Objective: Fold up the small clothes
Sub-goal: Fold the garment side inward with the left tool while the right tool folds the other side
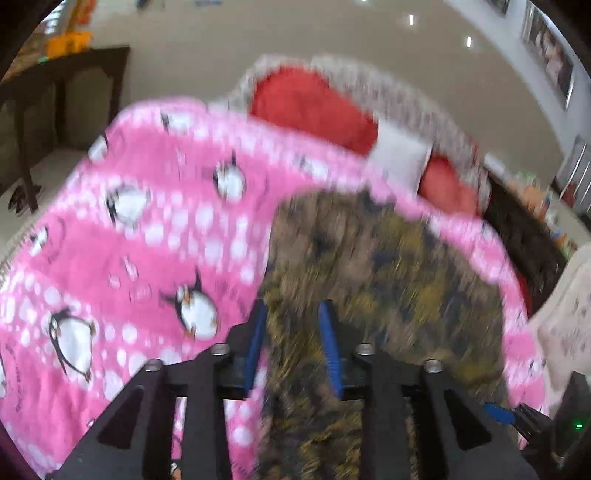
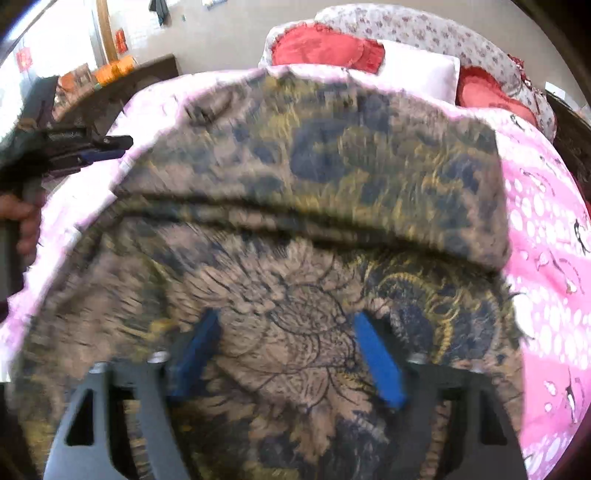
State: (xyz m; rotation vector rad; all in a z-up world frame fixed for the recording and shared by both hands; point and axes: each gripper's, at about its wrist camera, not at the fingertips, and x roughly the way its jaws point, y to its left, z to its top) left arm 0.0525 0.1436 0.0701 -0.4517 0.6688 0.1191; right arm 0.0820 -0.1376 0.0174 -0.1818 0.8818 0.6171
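Note:
A brown patterned cloth with yellow and dark blue print (image 1: 369, 280) (image 2: 314, 206) lies on a pink penguin blanket (image 1: 140, 229) (image 2: 546, 229). A fold runs across it in the right wrist view. My left gripper (image 1: 295, 306) is open over the cloth's left edge, blue fingers (image 1: 328, 343) apart, nothing between them. My right gripper (image 2: 288, 317) is open low over the cloth, blue fingers (image 2: 376, 358) wide apart. The left gripper also shows at the left of the right wrist view (image 2: 99, 147), and the right gripper's tip shows at the lower right of the left wrist view (image 1: 506, 413). Both views are blurred.
Red cushions (image 1: 310, 103) (image 2: 325, 48) and a white pillow (image 1: 399, 155) (image 2: 421, 70) lie at the bed's far end on a floral sheet (image 2: 424, 29). A dark wooden table (image 1: 66, 77) stands left of the bed. A dark shelf (image 1: 524, 229) stands to the right.

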